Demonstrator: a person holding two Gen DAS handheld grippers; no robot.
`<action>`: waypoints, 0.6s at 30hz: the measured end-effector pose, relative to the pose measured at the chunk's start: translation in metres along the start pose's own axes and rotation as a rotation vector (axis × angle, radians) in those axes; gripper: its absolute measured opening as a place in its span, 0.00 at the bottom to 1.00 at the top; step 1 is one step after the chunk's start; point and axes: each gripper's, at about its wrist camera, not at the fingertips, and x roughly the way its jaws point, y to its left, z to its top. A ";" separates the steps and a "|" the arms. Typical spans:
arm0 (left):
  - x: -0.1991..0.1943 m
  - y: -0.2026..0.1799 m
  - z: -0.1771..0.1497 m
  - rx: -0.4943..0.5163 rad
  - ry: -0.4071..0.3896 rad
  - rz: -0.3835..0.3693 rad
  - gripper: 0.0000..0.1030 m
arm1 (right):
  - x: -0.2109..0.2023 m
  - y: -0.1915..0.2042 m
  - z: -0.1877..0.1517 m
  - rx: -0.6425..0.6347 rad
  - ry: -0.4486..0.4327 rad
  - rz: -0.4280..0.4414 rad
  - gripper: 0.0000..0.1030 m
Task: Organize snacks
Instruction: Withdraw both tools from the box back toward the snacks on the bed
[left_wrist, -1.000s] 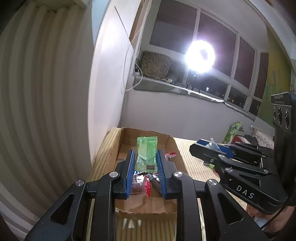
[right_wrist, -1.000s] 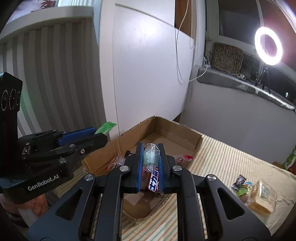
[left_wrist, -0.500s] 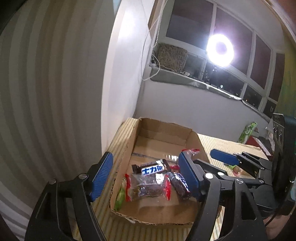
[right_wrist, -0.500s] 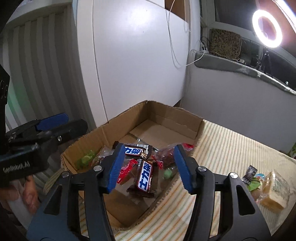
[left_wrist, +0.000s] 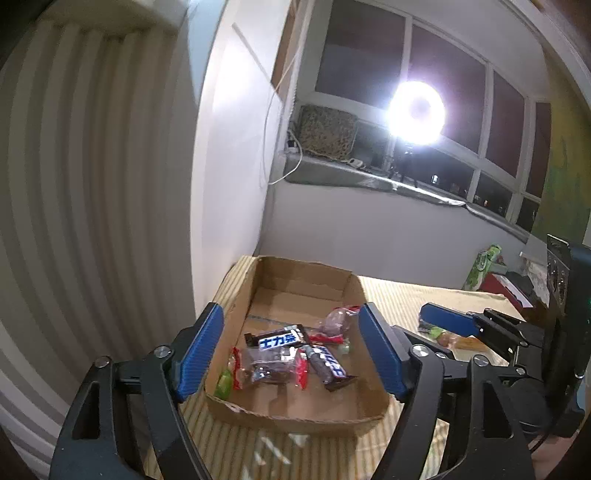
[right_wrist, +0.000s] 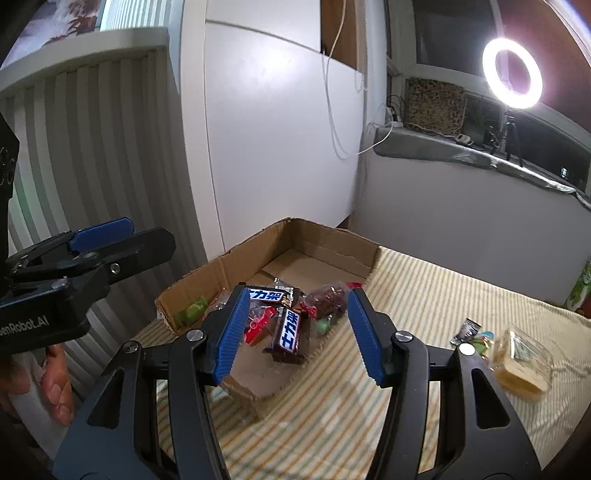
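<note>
A shallow cardboard box (left_wrist: 295, 417) on the striped cloth holds two Snickers bars (left_wrist: 279, 339) (left_wrist: 328, 365), a clear packet with red ends (left_wrist: 269, 369), a dark red packet (left_wrist: 338, 317) and a green candy (left_wrist: 223, 384). My left gripper (left_wrist: 291, 314) hovers over the box's near end, its jaws opening and nothing between them. My right gripper (right_wrist: 298, 295) hangs open above the same box (right_wrist: 332, 243), over one Snickers bar (right_wrist: 290, 334), holding nothing. Each gripper shows in the other's view: the left gripper (right_wrist: 122, 236) at the left, the right gripper (left_wrist: 436, 323) at the right.
Loose snacks lie on the cloth to the right of the box: a wrapped bread piece (right_wrist: 521, 360) and small wrappers (right_wrist: 467, 330). A green packet (left_wrist: 487, 266) stands at the far right. A white cabinet and a striped wall close off the left. A person's hand (right_wrist: 55, 384) grips the left handle.
Both grippers have gone from shut to open. The green packet left the left jaws and the clear packet left the right jaws. Both grippers drew back from the box.
</note>
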 end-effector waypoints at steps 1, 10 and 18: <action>-0.003 -0.002 0.000 0.005 -0.005 -0.002 0.76 | -0.005 -0.003 -0.002 0.007 -0.005 -0.003 0.56; -0.012 -0.047 -0.003 0.096 0.005 -0.020 0.76 | -0.043 -0.044 -0.038 0.079 -0.032 -0.103 0.56; 0.009 -0.128 -0.022 0.225 0.070 -0.103 0.77 | -0.090 -0.130 -0.100 0.218 -0.017 -0.259 0.60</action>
